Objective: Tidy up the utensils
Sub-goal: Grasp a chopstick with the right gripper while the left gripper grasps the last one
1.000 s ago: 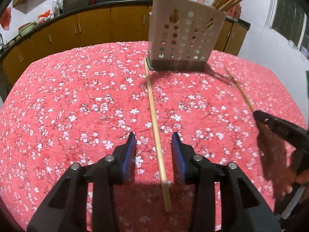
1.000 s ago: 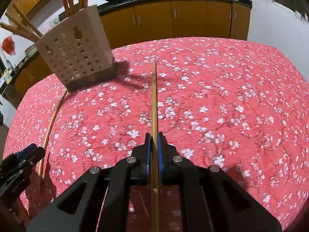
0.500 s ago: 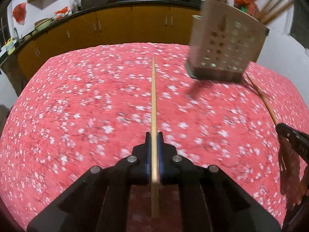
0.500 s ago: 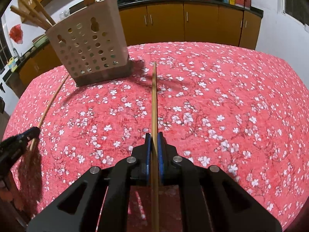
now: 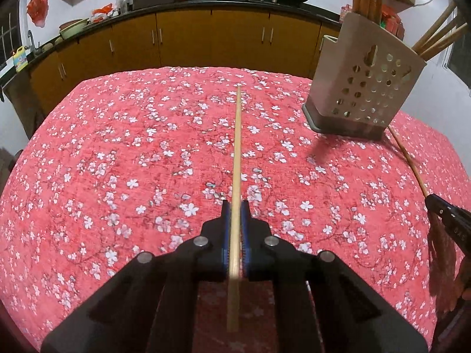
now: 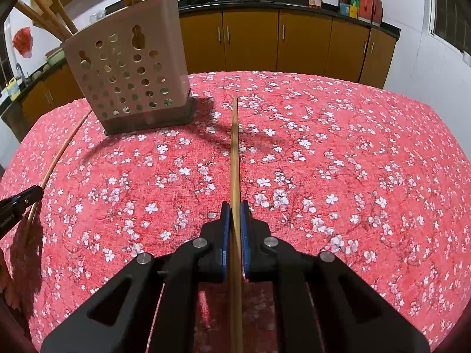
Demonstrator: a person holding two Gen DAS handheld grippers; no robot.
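Several sticks are already standing in the holder [image 5: 365, 88], sitting upper right in the left view. The left gripper [image 5: 234, 209] is pinching one chopstick [image 5: 237, 147] running up frame centre. The right gripper [image 6: 234, 209] is pinching another chopstick [image 6: 234, 153] likewise; both are waiting to go in.

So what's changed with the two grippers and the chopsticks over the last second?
The left gripper closed on the pale chopstick it had straddled and lifted it. The right gripper stays clamped on its darker chopstick; the holder stands unmoved.
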